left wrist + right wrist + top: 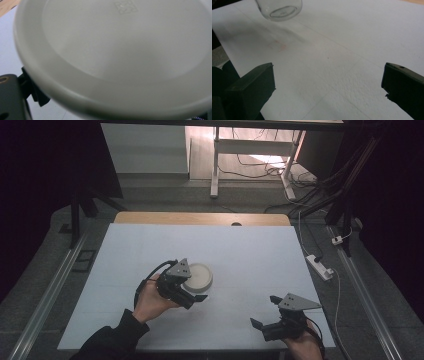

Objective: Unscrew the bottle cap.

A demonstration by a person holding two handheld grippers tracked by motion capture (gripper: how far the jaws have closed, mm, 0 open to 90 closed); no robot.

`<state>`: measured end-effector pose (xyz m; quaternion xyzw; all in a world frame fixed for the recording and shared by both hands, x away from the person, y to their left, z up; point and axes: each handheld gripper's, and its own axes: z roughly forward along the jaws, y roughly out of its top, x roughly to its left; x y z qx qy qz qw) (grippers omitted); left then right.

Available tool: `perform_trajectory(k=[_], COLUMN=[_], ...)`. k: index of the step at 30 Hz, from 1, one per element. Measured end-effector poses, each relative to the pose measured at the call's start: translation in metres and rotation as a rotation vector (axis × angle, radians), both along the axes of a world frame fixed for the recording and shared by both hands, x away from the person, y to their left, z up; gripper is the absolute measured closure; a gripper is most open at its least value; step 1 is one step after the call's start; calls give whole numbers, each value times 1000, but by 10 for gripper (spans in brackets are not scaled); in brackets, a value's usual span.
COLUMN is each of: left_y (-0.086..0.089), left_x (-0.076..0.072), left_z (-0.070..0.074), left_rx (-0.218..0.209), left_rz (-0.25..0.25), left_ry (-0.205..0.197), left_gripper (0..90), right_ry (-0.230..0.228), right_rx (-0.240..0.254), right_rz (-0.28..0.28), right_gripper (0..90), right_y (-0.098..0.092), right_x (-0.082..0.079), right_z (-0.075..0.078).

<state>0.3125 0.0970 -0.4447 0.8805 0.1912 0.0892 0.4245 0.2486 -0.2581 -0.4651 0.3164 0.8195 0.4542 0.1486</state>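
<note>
Left claw (192, 290) gripped white lid (198, 277) near bench (250, 250) centre. Right claw (265, 312) stood wide, empty, near front right corner. Glass jar (279, 8) beyond it.

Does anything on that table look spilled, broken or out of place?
Nothing looks spilled or broken. The one odd spot is a faint reddish smudge on the white table cover, near the round white container at the left gripper.
</note>
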Motion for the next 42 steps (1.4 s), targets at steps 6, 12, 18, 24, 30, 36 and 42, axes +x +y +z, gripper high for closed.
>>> perform_trajectory(k=[6,12,18,24,30,36,42], left_y=[0,0,-1,-1,-2,-2,-3], left_x=[0,0,-1,-1,-1,-2,-3], left_z=[-1,-1,-1,-2,-2,-2,-1], left_rx=[6,9,19,20,19,18,15], left_rz=[-2,-2,-6,-11,-16,-19,-26], left_ry=[-2,-6,-10,-10,-5,-5,-5], left_gripper=[74,74,74,74,74,74,74], right_ry=[-3,-9,-11,-9,-8,-20,-37], right_rx=[15,17,9,17,48,60,42], right_rz=[42,81,125,151,161,184,211], right_gripper=[0,0,0,0,0,0,0], right_y=[12,29,43,55,69,84,100], right_x=[4,7,13,18,24,29,35], right_z=[8,17,22,29,34,41,47])
